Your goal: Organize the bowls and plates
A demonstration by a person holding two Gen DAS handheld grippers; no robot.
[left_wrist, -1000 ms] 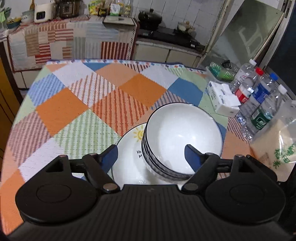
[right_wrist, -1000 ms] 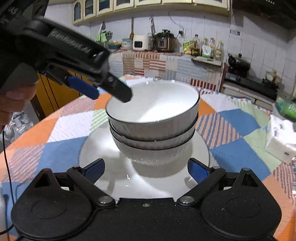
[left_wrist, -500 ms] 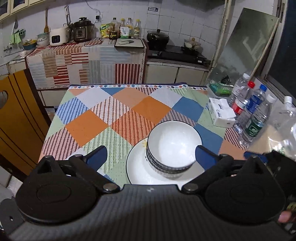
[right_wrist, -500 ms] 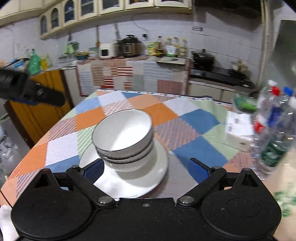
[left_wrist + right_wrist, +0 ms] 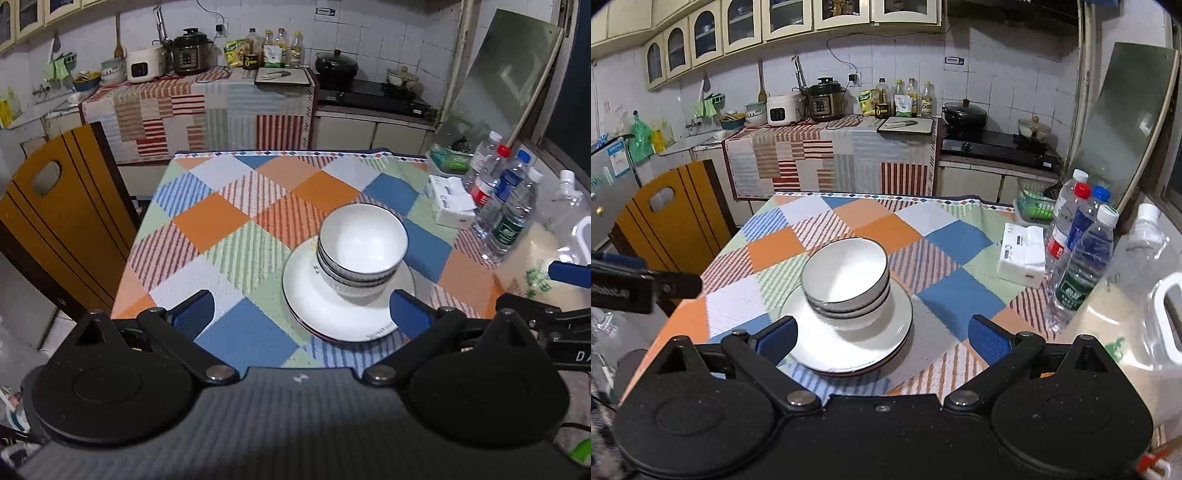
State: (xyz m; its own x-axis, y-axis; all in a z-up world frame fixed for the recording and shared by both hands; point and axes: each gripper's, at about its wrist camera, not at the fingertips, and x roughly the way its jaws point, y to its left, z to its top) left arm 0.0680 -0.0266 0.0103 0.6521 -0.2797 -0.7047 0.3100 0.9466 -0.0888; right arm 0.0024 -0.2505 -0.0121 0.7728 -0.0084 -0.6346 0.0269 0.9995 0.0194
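Three white bowls with dark rims are nested in a stack [image 5: 360,247] on a stack of white plates [image 5: 314,306] near the table's front edge. The bowls [image 5: 846,282] and plates [image 5: 831,349] also show in the right wrist view. My left gripper [image 5: 301,314] is open and empty, held back above the table's near edge, left of the plates. My right gripper [image 5: 881,338] is open and empty, also held back over the near edge, with the plates between its fingers in the view.
A patchwork cloth covers the table [image 5: 229,218]. Several water bottles [image 5: 1086,254], a tissue box [image 5: 1023,256], a green basket [image 5: 1032,205] and a large plastic jug [image 5: 1137,317] stand along the right side. A wooden chair [image 5: 55,221] stands at the left. A kitchen counter runs behind.
Both grippers have pulled back and up, away from the bowl stack, which now looks smaller. Both stay open. The bowls and plates have not moved.
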